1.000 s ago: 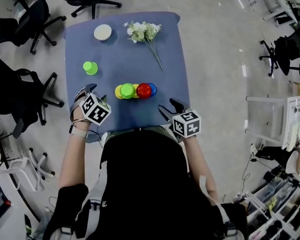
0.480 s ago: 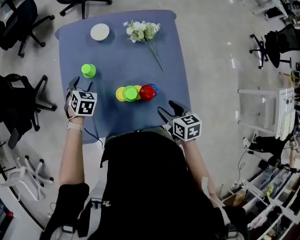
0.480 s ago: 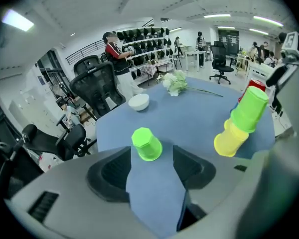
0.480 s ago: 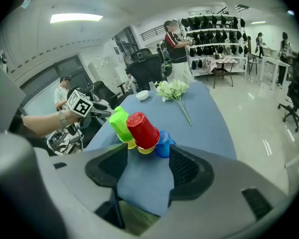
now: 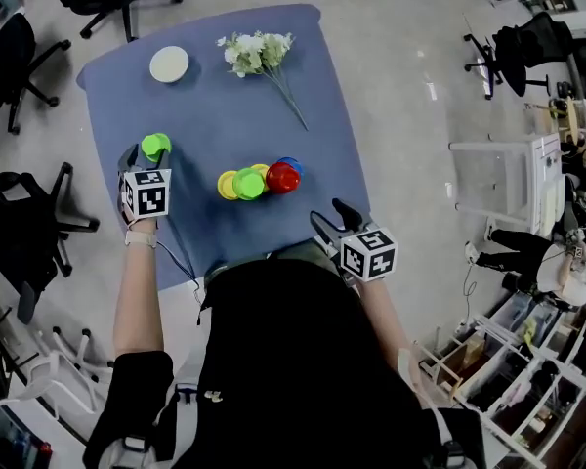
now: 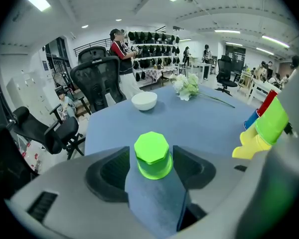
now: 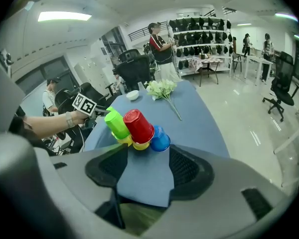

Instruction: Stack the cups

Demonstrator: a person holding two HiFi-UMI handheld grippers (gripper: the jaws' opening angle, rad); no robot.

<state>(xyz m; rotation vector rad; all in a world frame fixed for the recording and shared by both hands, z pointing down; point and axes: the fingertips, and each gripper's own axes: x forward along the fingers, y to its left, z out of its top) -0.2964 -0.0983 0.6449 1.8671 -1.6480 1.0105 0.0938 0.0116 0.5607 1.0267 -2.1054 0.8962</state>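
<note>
Head view: the left gripper [image 5: 145, 162] has slid forward along the tabletop [image 5: 215, 86] to the lone green cup [image 5: 155, 147]; the right gripper [image 5: 334, 221] hasn't budged.

Left gripper view: jaws spread, with the cup right between their tips and not pinched yet, so I'd guess a grab is next.

Right gripper view: jaws spread and empty, cup cluster [image 7: 134, 128] ahead.

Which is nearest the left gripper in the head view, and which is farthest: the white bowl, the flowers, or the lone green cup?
1. Lone green cup: right between the left gripper's open jaws.
2. White bowl: farther ahead, on the left side.
3. Flowers: farthest, ahead and off to the right.
</note>
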